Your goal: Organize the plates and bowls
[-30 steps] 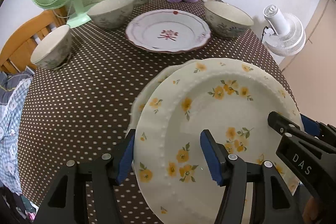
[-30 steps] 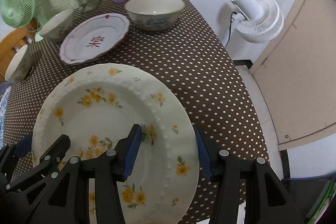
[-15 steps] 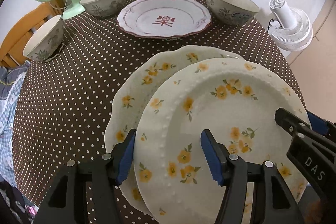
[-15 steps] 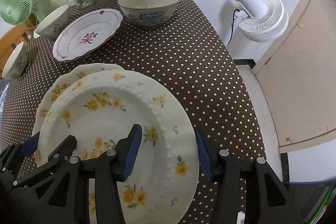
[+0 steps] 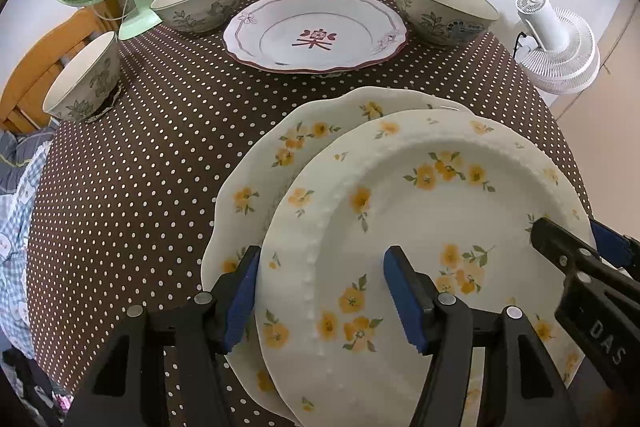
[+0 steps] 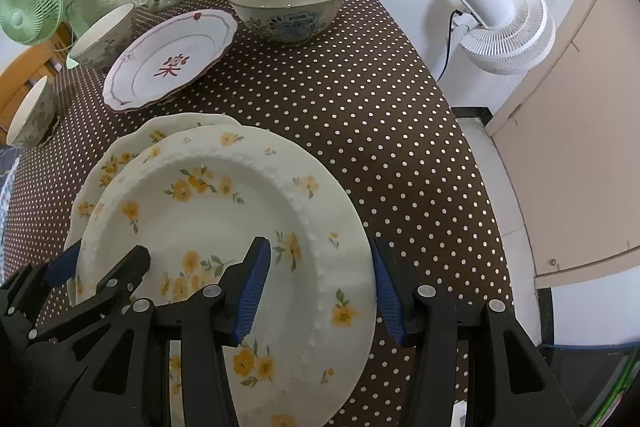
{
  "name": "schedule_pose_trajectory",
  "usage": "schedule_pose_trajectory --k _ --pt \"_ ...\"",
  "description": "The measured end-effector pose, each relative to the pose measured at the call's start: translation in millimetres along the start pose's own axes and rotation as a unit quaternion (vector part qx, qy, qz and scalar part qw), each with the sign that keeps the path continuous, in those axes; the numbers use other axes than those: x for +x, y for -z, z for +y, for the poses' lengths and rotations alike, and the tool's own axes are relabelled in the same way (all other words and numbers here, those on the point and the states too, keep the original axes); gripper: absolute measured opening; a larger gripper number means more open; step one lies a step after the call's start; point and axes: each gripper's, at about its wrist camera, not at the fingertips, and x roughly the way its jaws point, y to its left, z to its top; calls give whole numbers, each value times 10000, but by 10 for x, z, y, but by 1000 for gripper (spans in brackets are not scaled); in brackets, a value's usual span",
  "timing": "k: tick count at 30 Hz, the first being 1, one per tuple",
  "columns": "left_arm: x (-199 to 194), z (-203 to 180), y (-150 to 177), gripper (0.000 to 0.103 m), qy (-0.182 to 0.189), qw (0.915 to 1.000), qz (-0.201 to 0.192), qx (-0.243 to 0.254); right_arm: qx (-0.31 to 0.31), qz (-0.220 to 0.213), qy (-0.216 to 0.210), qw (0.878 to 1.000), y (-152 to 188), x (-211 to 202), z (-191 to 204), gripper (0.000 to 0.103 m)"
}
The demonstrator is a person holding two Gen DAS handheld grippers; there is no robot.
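Cream china with yellow flowers filled both views: a beaded-rim plate [image 5: 432, 227] sat over a scalloped plate [image 5: 280, 163] on the dotted table [image 5: 140, 155], offset toward its right, so stacking appeared to be the step in hand. The left tongs [image 5: 320, 291] and right tongs [image 6: 320, 283] pointed steeply down, each half-open astride an opposite rim; whether their pads pressed was unclear. Next would likely come letting go and fetching the red-trimmed plate [image 5: 316, 35].

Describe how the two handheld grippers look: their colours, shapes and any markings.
The left gripper and the right gripper match: black angular plastic frames with silver rivets at the joints, and two fingers faced with ribbed blue pads. White letters "DAS" mark the right one's side. No cables or sleeves are visible.
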Motion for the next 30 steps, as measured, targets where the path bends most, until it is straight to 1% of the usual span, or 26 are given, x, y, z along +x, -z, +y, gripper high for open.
schedule_pose_trajectory --k 5,6,7,8,9,11,16,21,26,30 --pt "-1 -54 7 68 -169 9998 43 138 -29 -52 -60 10000 13 -65 -8 54" --pt "1 -61 4 68 -193 9997 45 148 -23 -48 -73 10000 20 -68 -13 51" --pt "7 -58 0 68 -213 9997 59 121 -18 -44 -58 10000 22 -67 -20 43" --pt "7 -53 -4 68 -225 9997 63 103 2 -44 -31 10000 21 -64 -34 38" --pt "5 -47 -6 68 -236 9997 63 88 45 -42 -46 10000 21 -62 -59 37" --pt "-20 -50 -9 69 -271 9996 34 94 92 -42 -126 9999 19 -57 -81 36" --pt "-145 -49 -15 74 -318 9992 -164 152 64 -30 -150 9999 -10 -31 -51 36" --pt "-207 31 -43 75 -329 9991 -269 46 46 6 -205 9998 -60 15 -4 37" --pt "-208 79 -81 74 -335 9991 -272 -32 -95 51 -263 9996 -117 71 112 37" --pt "-200 124 -106 74 -305 9992 -255 -67 -212 23 -130 9997 -178 108 209 37"
